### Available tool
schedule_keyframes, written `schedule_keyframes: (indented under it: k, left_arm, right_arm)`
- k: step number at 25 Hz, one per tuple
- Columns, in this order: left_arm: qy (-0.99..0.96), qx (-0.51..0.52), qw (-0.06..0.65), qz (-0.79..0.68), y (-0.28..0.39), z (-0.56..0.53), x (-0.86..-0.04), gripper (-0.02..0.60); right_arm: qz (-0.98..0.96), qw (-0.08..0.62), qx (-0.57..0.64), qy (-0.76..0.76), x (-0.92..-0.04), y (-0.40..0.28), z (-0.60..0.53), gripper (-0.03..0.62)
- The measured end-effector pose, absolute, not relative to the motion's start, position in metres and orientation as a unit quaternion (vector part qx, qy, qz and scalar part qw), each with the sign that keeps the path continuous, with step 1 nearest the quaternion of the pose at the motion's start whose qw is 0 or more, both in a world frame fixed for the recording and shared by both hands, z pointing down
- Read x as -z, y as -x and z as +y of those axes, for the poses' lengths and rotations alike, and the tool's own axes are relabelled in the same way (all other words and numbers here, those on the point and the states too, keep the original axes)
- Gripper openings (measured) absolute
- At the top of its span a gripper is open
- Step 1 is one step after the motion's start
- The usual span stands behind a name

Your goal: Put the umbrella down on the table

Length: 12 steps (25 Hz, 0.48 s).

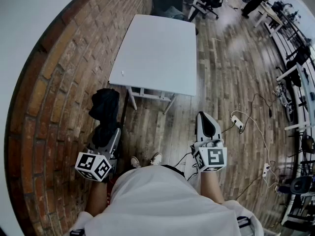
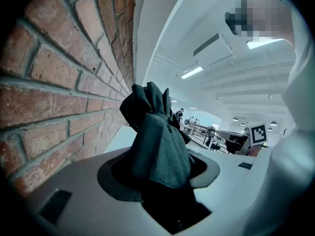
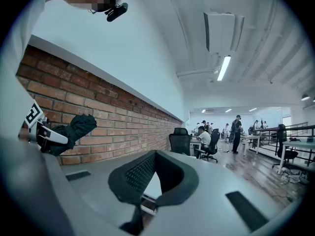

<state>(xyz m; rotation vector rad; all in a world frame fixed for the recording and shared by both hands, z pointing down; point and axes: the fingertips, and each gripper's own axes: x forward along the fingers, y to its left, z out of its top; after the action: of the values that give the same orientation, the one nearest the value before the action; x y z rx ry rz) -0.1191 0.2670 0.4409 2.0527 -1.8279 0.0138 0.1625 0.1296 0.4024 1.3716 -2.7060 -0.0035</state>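
- Clamping the umbrella in our left gripper, we hold it off the table, beside the brick wall.
- Our right gripper has its jaws together, empty.

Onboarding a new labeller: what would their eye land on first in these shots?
First, the dark folded umbrella, clamped in the left hand-held gripper close beside the red brick wall. Next, the white table straight ahead, standing along that same wall. The right hand-held gripper holds nothing and is held over the wooden floor.
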Motion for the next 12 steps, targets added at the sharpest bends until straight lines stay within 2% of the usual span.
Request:
schedule_keyframes:
  k: [12]
  left_arm:
    - [-0.727, -0.006, 0.189, -0.660, 0.094, 0.251, -0.444, 0.238]
  right_arm:
    - [-0.899, 0.034, -0.027, -0.435, -0.414, -0.189, 0.114, 0.019]
